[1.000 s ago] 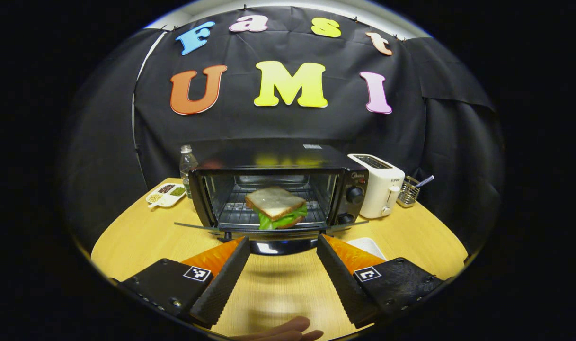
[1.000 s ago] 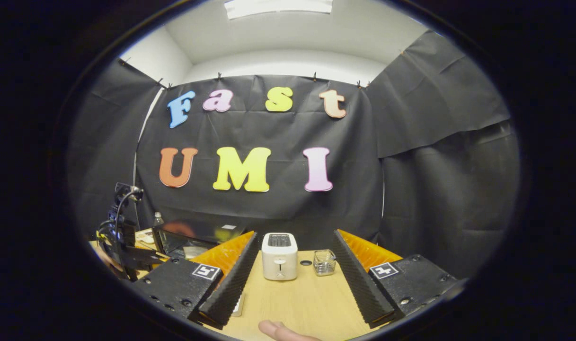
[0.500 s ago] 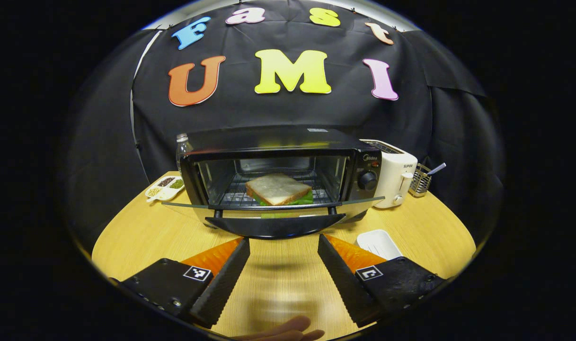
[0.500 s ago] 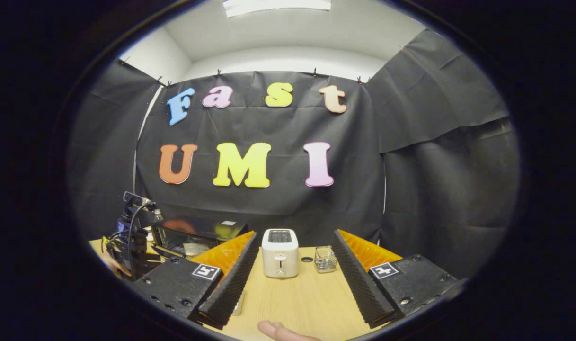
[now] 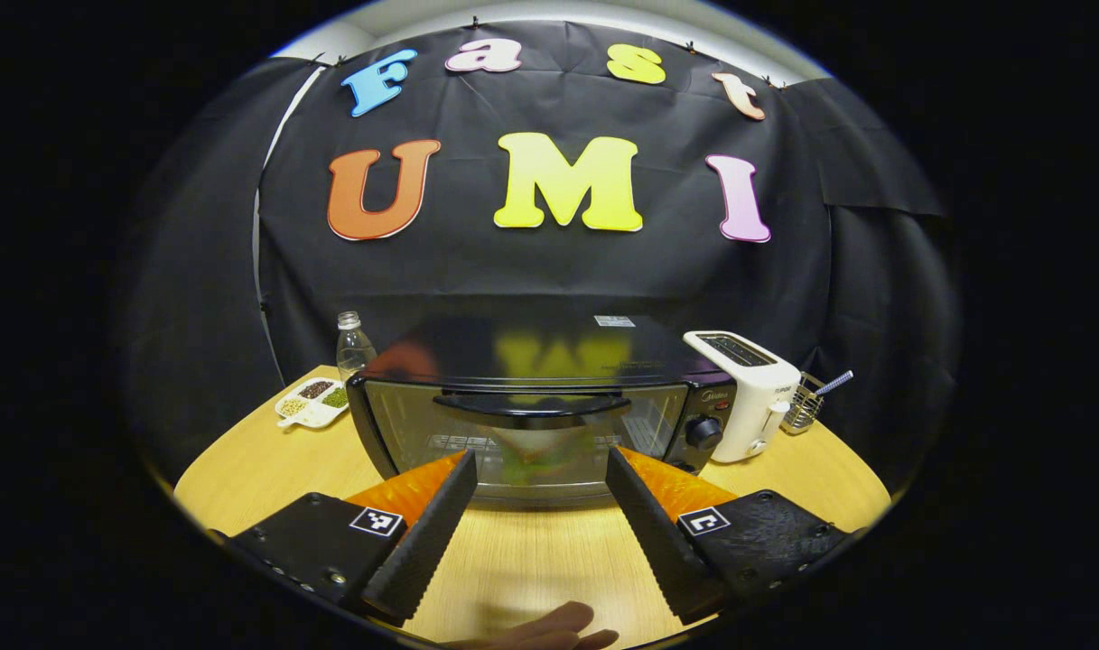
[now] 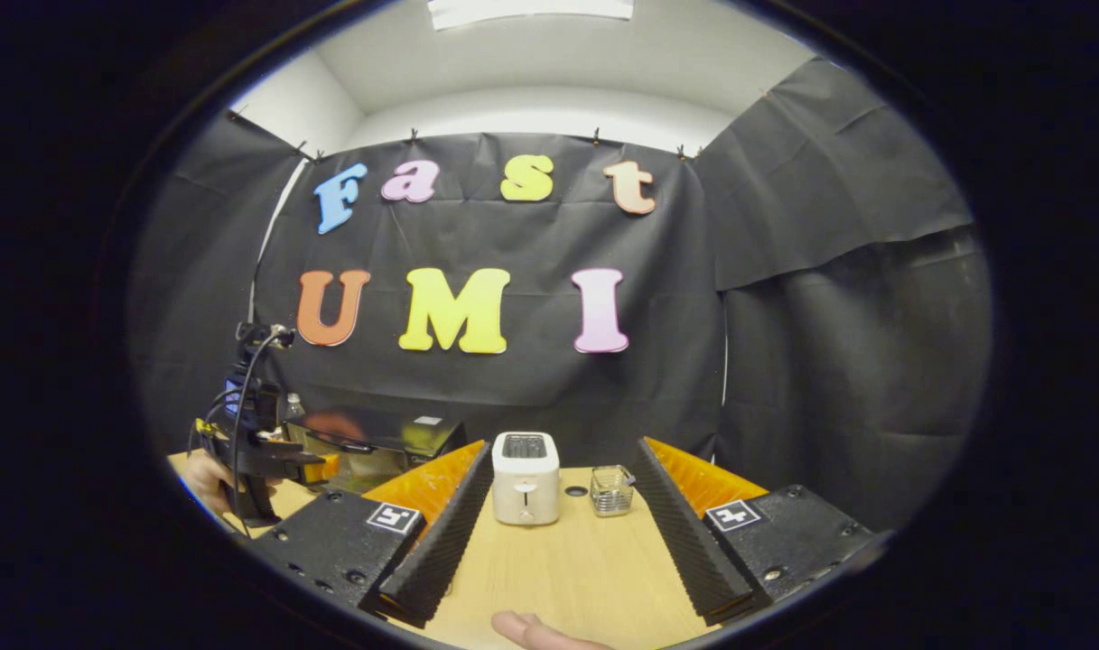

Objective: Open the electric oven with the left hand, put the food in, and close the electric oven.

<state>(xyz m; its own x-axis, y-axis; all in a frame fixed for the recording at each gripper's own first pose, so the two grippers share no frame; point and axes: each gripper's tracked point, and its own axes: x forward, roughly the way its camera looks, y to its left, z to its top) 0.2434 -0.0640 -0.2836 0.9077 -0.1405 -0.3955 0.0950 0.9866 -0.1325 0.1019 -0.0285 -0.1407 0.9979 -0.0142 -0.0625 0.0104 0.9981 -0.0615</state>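
Observation:
The black electric oven (image 5: pixel 531 357) stands on the wooden table (image 5: pixel 260 460) with its glass door up and closed. Its dark handle (image 5: pixel 531 404) runs along the top of the door. The sandwich (image 5: pixel 535 456) shows dimly through the glass, green leaf visible. My left gripper (image 5: pixel 540 454) is open just in front of the door's lower half, nothing between its fingers. My right gripper (image 6: pixel 563 447) is open over the table, facing the toaster. In the right gripper view the left gripper (image 6: pixel 321 463) is held by a hand before the oven (image 6: pixel 377 433) at far left.
A white toaster (image 5: pixel 748 388) (image 6: pixel 525 465) stands right of the oven, with a small wire basket (image 5: pixel 806 402) (image 6: pixel 611 490) beside it. A clear bottle (image 5: pixel 354 343) and a white divided snack tray (image 5: pixel 312 402) sit at the oven's left.
The oven door has swung up from flat open to closed over the sandwich. My left gripper rose along with it. The right gripper has barely moved.

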